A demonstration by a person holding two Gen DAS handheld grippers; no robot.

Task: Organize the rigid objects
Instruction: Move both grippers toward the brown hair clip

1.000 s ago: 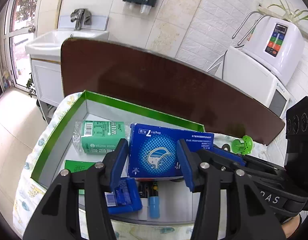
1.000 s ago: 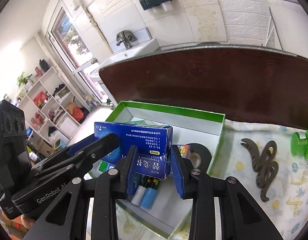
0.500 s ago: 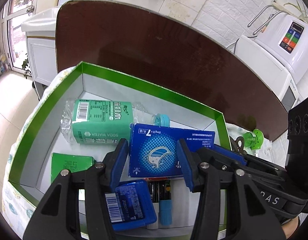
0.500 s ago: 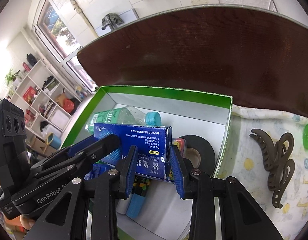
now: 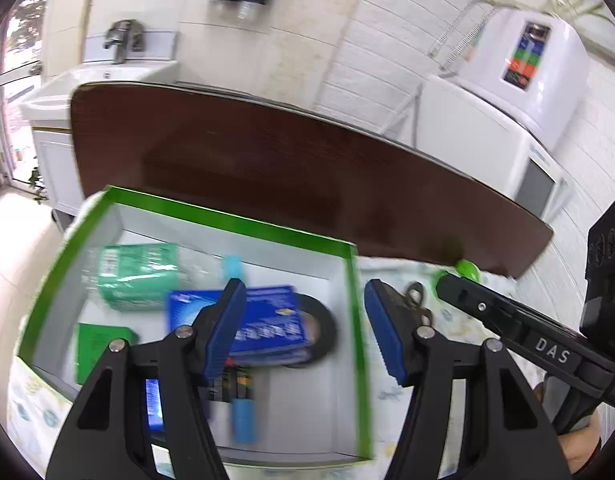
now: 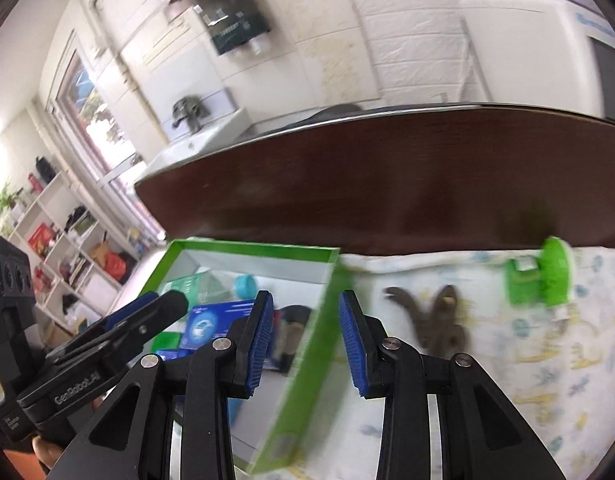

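A green-rimmed box (image 5: 349, 304) (image 6: 307, 344) sits on a patterned cloth. The blue carton (image 5: 267, 326) (image 6: 211, 322) lies inside it, partly on a black tape roll (image 5: 321, 330). A green soda-water bottle (image 5: 139, 270), a green packet (image 5: 101, 346) and markers (image 5: 241, 404) also lie in the box. My left gripper (image 5: 305, 330) is open and empty above the box's right side. My right gripper (image 6: 305, 342) is open and empty over the box's right wall. Both views are motion-blurred.
A brown hair claw (image 6: 439, 318) (image 5: 417, 300) and a green plastic piece (image 6: 541, 278) (image 5: 467, 270) lie on the cloth right of the box. A dark brown tabletop (image 5: 287, 176) runs behind. A white appliance (image 5: 507, 120) stands at the back right.
Both grippers have opened and let go of the blue carton, which now lies in the box. Both have lifted and swung right.
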